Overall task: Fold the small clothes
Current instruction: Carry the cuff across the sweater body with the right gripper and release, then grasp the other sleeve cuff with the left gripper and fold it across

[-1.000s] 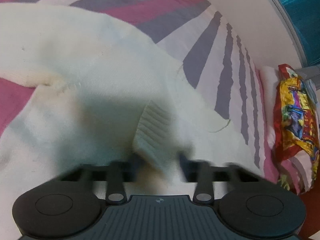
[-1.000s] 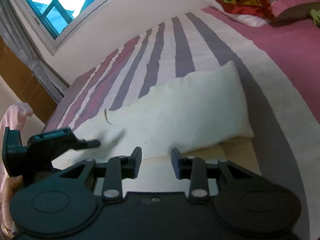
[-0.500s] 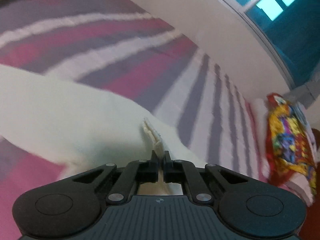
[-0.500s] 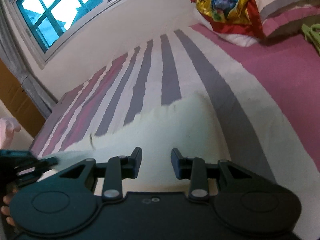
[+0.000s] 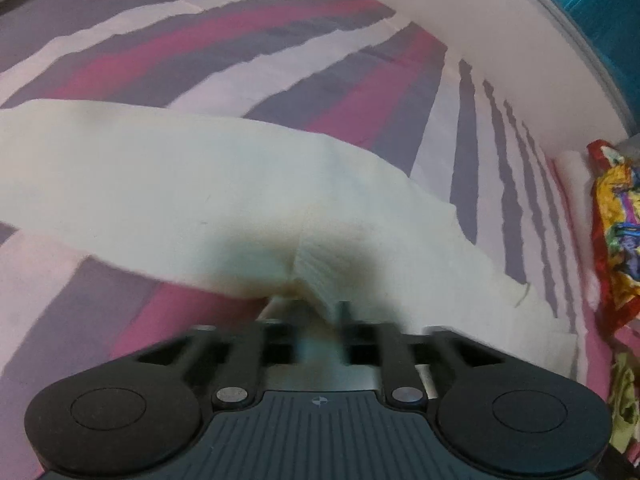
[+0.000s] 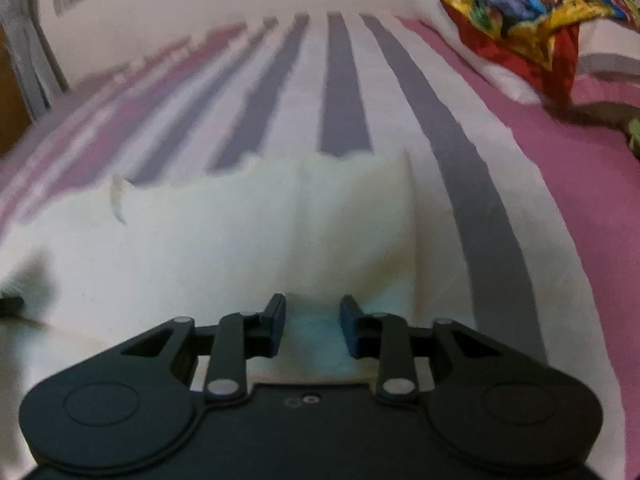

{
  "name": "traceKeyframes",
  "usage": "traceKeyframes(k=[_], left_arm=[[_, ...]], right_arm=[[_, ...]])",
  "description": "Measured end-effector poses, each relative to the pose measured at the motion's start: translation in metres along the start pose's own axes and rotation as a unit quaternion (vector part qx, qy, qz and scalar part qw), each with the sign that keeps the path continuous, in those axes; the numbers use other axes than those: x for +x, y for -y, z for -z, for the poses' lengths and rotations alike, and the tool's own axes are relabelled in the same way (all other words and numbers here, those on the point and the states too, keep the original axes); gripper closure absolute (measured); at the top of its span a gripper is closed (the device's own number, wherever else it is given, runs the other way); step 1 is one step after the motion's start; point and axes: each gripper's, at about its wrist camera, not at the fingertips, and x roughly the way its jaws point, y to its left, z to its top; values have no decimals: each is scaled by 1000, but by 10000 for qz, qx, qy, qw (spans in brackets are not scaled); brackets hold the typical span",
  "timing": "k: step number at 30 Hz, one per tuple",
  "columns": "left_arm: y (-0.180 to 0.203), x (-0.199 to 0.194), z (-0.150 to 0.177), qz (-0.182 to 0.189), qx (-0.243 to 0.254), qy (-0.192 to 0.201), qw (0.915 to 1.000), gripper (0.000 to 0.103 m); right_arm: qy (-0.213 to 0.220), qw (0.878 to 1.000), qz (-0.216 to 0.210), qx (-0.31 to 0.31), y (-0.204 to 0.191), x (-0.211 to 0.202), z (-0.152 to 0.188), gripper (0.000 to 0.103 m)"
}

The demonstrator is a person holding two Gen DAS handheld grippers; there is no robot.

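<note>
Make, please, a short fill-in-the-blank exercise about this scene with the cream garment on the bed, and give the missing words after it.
1. The cream garment lies on a bedsheet with a pattern of ____.
2. In the right wrist view, the gap between the fingers of the right gripper shows cloth of ____ colour.
3. The bright, many-coloured cloth lies in the upper ____ corner of the right wrist view.

Missing words: stripes; pale blue; right
</note>
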Motion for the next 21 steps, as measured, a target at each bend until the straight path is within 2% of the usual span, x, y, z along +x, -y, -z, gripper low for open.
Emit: traceKeyframes(k=[2, 3, 4, 5, 7, 10, 12, 14, 15, 17, 21], left_arm=[[-10, -13, 4, -319, -120, 140, 9993, 1], [-11, -16, 11, -407, -128, 304, 9986, 1], [-15, -21, 11, -353, -92, 366, 9987, 1], [-18, -25, 10, -330, -40, 299, 9990, 1], [-31, -34, 6, -315, -93, 206, 9992, 1], [-59, -45, 1, -289, -450, 254, 9982, 1], [-85, -52, -1, -329, -772, 312, 9960, 1], [-112, -58, -2, -346, -1140, 333, 9923, 3], [-127, -59, -4, -313, -1348, 328, 9898, 13], [-156, -60, -8, -250, -1687, 293, 9849, 20], [-208, -64, -15, -280, -2275, 479, 9722, 20]], right_arm=[[140, 9995, -61, -263, -20, -5, 3, 71], [111, 9991, -61, -396, -28, -3, 5, 70], [-97, 9982, -47, -596, -41, 7, 10, 72], [-284, 9967, 72, -762, -49, 15, 13, 72], [-151, 9953, 291, -917, -64, 11, 17, 70], [-33, 9978, -292, -601, -76, -6, 15, 72], [-6, 9966, -375, -733, -92, -11, 18, 71], [-4, 9953, -471, -850, -105, -12, 22, 72], [-15, 9950, -509, -860, -112, -12, 23, 72], [-55, 9946, -628, -822, -122, -11, 23, 72], [-101, 9943, -726, -778, -141, -12, 19, 72]])
